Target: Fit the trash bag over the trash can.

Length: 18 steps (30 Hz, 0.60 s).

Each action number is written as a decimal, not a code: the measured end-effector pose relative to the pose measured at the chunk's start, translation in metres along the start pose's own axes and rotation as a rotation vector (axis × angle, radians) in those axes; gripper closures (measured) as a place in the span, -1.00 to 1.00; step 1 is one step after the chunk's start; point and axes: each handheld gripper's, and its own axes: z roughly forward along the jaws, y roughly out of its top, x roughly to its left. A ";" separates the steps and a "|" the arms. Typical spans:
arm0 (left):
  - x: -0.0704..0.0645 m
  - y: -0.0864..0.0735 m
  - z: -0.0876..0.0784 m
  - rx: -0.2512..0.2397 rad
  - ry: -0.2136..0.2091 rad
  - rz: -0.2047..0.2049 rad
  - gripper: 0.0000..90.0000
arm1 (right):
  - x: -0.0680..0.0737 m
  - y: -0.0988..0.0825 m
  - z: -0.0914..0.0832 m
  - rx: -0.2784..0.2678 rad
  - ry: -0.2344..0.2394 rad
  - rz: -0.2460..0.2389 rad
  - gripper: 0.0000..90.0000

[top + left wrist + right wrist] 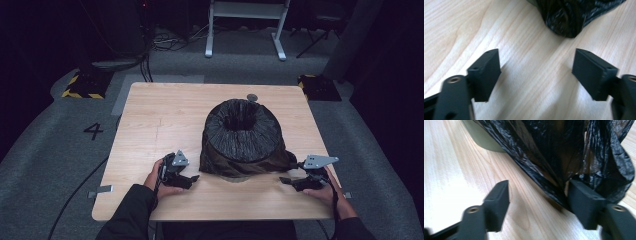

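Observation:
A black plastic bag point(243, 135) is pulled over a round bin in the middle of the wooden table point(160, 115), its mouth open at the top. The bin's pale green wall point(482, 138) peeks out under the bag point(554, 152). My left gripper point(192, 179) rests on the table just left of the bag's lower edge point(566, 17), jaws wide apart with bare wood between them. My right gripper point(284, 180) sits at the bag's right lower corner, jaws open; the bag's film hangs against the right jaw's pad point(584, 200) but is not pinched.
A small grey disc point(252, 97) lies on the table behind the bin. The near table edge runs just below both hands. On the floor stand a white frame point(245, 25), cables and black-yellow blocks point(82, 85).

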 end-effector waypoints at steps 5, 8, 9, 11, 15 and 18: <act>-0.002 -0.003 -0.002 -0.002 0.003 -0.009 -0.59 | 0.006 0.000 -0.006 -0.004 -0.006 -0.022 -0.48; -0.002 -0.002 -0.002 0.005 0.008 -0.010 -0.61 | 0.018 0.005 -0.008 -0.010 -0.014 -0.075 -0.46; -0.002 -0.002 -0.001 0.001 0.011 -0.015 -0.61 | 0.024 0.007 -0.009 -0.021 0.000 -0.099 -0.45; -0.002 -0.001 -0.001 0.002 0.011 -0.015 -0.61 | 0.032 0.011 -0.010 -0.026 0.013 -0.110 -0.44; -0.002 -0.001 -0.001 0.004 0.011 -0.014 -0.62 | 0.041 0.015 -0.011 0.012 0.018 -0.142 -0.42; -0.002 -0.001 -0.001 0.004 0.011 -0.014 -0.62 | 0.038 0.012 -0.014 0.009 -0.013 -0.115 -0.42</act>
